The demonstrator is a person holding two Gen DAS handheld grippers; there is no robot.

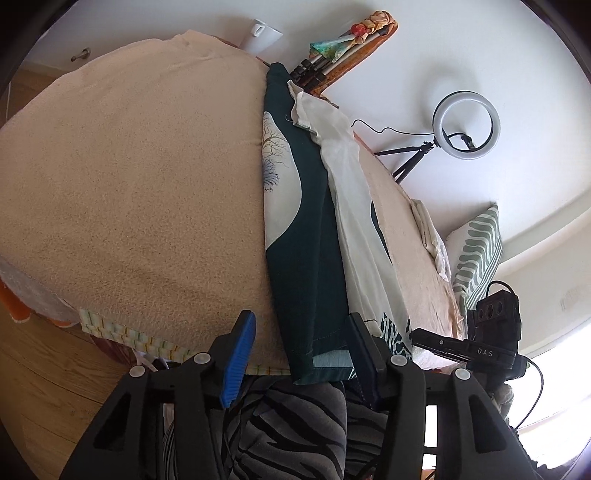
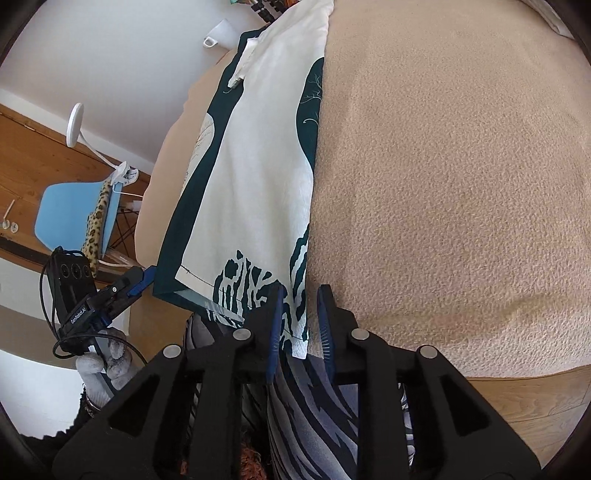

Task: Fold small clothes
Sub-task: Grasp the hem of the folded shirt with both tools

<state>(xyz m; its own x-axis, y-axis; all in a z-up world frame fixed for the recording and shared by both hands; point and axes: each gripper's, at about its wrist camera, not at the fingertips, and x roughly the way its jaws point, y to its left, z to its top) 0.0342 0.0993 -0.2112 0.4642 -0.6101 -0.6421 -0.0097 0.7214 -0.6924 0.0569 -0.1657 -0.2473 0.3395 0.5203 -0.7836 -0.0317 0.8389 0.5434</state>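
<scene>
Each tool, left [image 1: 299, 350] and right [image 2: 300, 321], has black skeletal arms with silver round screws and ribbed blue pads [image 1: 238, 360]; grey zebra-striped trousers [image 2: 314, 413] below.

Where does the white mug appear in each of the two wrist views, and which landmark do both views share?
Left wrist view: the white mug is at the top, left of centre, beyond the far edge of the beige blanket.
Right wrist view: the mug is at the top left, against the white wall.
Shared landmark: the dark green and cream garment, whose far end points toward the mug.
</scene>
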